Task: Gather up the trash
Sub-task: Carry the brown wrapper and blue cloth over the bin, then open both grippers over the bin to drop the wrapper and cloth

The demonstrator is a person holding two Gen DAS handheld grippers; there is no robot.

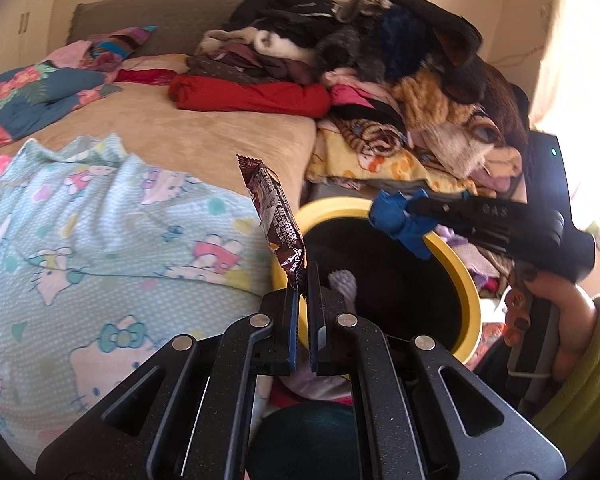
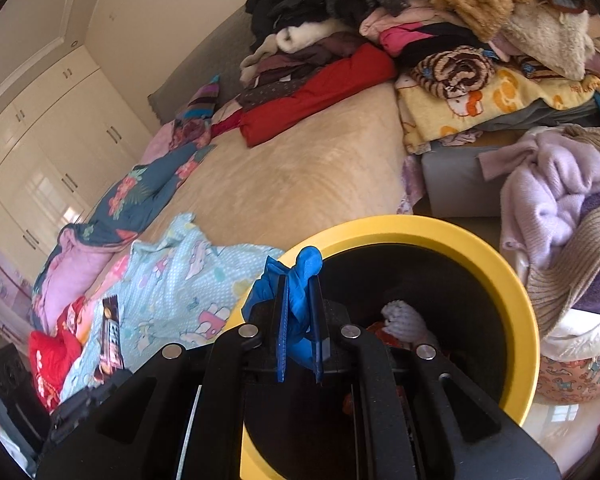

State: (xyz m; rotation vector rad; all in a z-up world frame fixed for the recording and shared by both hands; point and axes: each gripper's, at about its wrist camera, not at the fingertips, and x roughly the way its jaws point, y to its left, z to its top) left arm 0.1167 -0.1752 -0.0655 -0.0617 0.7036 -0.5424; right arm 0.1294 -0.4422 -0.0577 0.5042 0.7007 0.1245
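A plush tan bed (image 2: 300, 176) carries a heap of fuzzy clothes (image 2: 420, 20). Beside it stands a round bin (image 2: 516, 280), yellow-rimmed, black inside. The left gripper (image 1: 303, 284) pinches a glossy brown wrapper (image 1: 274, 216) by one end (upright). The right gripper (image 2: 300, 300) clamps a crumpled blue glove (image 2: 300, 284) over the rim.

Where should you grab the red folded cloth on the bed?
Probably the near long folded edge of the red cloth, coming down from above on the open tan blanket side. It lies flat, and the clothes pile crowds its far side.
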